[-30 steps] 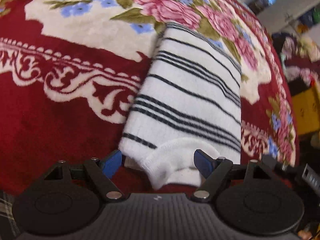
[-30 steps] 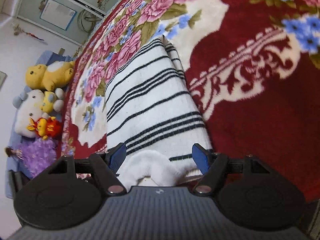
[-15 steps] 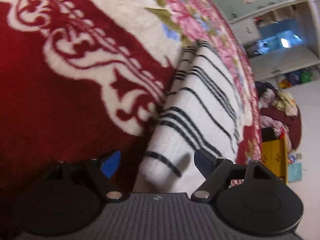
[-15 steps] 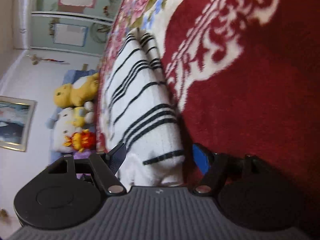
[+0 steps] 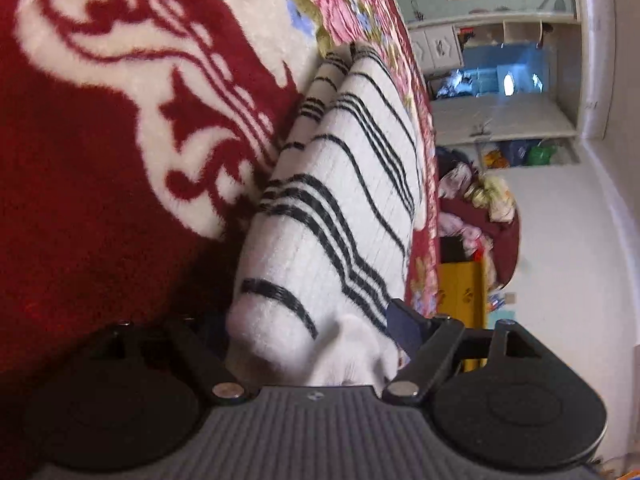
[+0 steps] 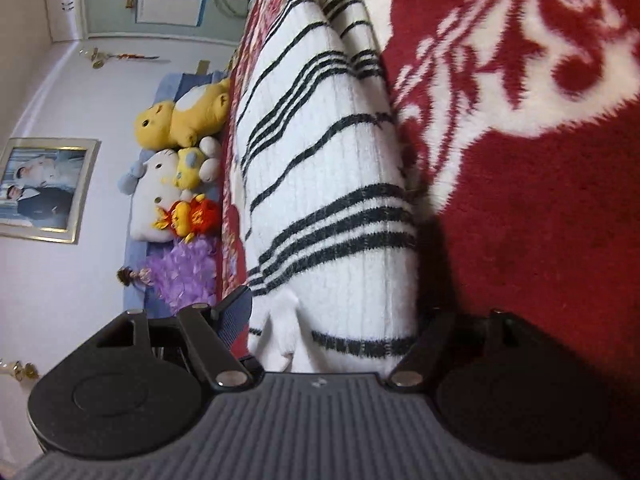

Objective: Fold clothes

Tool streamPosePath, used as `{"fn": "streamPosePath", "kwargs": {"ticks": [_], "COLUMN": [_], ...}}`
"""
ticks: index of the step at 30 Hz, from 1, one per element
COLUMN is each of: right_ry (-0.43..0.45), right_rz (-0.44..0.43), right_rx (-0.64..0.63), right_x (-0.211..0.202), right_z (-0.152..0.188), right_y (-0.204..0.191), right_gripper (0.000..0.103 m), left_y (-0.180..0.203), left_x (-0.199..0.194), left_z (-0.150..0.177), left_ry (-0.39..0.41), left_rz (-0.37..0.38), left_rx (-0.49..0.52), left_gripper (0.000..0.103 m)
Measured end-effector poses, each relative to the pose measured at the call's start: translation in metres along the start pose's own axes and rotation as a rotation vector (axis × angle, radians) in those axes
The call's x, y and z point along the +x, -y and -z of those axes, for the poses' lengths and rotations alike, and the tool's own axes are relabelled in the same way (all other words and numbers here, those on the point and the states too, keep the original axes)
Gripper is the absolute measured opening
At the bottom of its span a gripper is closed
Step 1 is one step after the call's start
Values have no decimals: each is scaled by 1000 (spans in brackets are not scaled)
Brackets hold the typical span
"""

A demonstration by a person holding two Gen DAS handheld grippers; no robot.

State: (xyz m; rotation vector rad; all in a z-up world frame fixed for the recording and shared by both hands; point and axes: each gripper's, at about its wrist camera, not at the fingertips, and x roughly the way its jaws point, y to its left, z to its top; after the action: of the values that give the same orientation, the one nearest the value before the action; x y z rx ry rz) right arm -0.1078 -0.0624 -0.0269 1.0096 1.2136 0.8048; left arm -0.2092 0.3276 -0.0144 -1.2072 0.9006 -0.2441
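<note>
A white sweater with black stripes (image 5: 340,200) lies folded into a long strip on a red floral blanket (image 5: 100,200). My left gripper (image 5: 296,320) is low at the strip's near end. Its jaws are closing, with the sweater's left corner between them; the right pad (image 5: 404,324) is at the cloth, and the left finger sits apart in shadow. In the right wrist view the same sweater (image 6: 320,160) runs away from my right gripper (image 6: 336,312). That gripper stands open astride the right corner, just off the blanket (image 6: 540,240).
Plush toys (image 6: 180,120) and a framed picture (image 6: 44,188) line the wall beyond the bed's left side. A shelf unit (image 5: 500,80), a heap of clothes (image 5: 480,200) and a yellow cabinet (image 5: 464,288) stand past the right side.
Both grippers have sunk toward the blanket and tipped flatter, each rolling. The sweater's near corners now sit deeper between their fingers. The sweater itself has not moved.
</note>
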Motion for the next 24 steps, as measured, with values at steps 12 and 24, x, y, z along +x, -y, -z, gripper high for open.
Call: {"fn": "streamPosePath", "kwargs": {"ticks": [12,24], "right_ry": [59,37], "right_rz": [-15,-66], "right_rx": [67,14], "right_x": [-14,0], "right_z": [3,58], "right_y": [11,-96], "right_gripper": [25,21], "left_y": [18,83], "left_x": [-5,-85], "left_z": [-7,-80], "left_ry": [-16,-16], "left_rz": [-69,-155], "left_rx": [57,218], "left_gripper": [26,24]}}
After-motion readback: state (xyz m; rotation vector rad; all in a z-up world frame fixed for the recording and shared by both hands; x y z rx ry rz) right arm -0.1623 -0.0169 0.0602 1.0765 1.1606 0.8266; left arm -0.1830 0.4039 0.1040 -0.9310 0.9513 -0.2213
